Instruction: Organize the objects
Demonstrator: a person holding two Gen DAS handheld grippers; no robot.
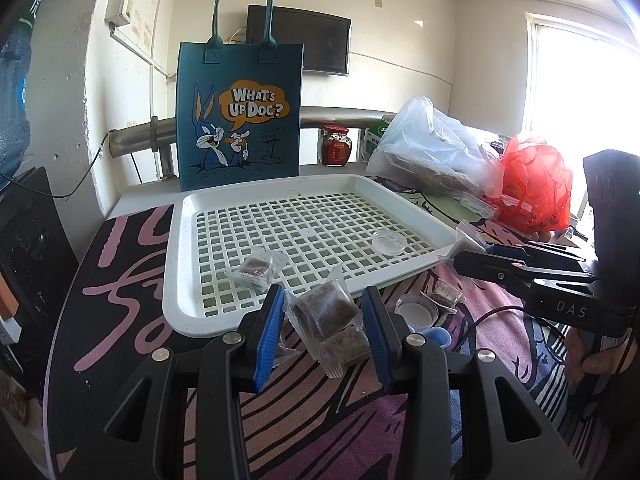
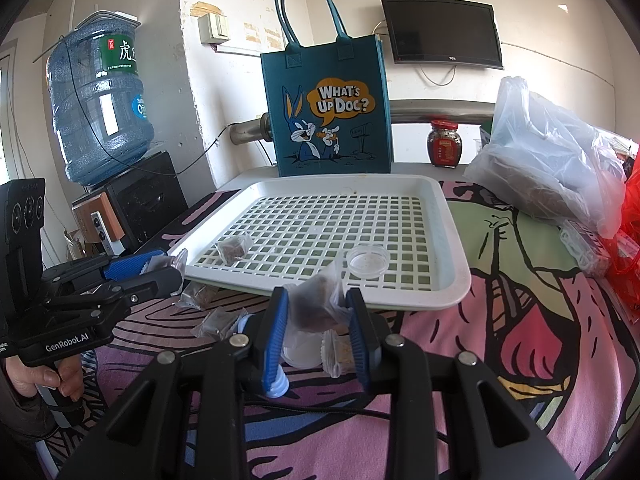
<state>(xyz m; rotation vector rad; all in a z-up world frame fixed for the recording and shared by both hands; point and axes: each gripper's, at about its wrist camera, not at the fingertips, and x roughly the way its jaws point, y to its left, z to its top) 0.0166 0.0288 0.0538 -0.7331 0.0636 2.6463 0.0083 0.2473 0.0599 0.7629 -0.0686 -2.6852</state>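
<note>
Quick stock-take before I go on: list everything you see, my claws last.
tray: one, white, on patterned cloth
clear dish: one, transparent, in tray
tray packet: one, brown, in tray
loose packets: several, brown, on cloth before tray
tote bag: one, teal, behind tray
jar: one, red-lidded, beside tote bag
clear bag: one, right of tray
red bag: one, beside clear bag
water jug: one, blue, far left
left claw: one, black and blue, shut on left packet
right claw: one, black and blue, shut on right packet
</note>
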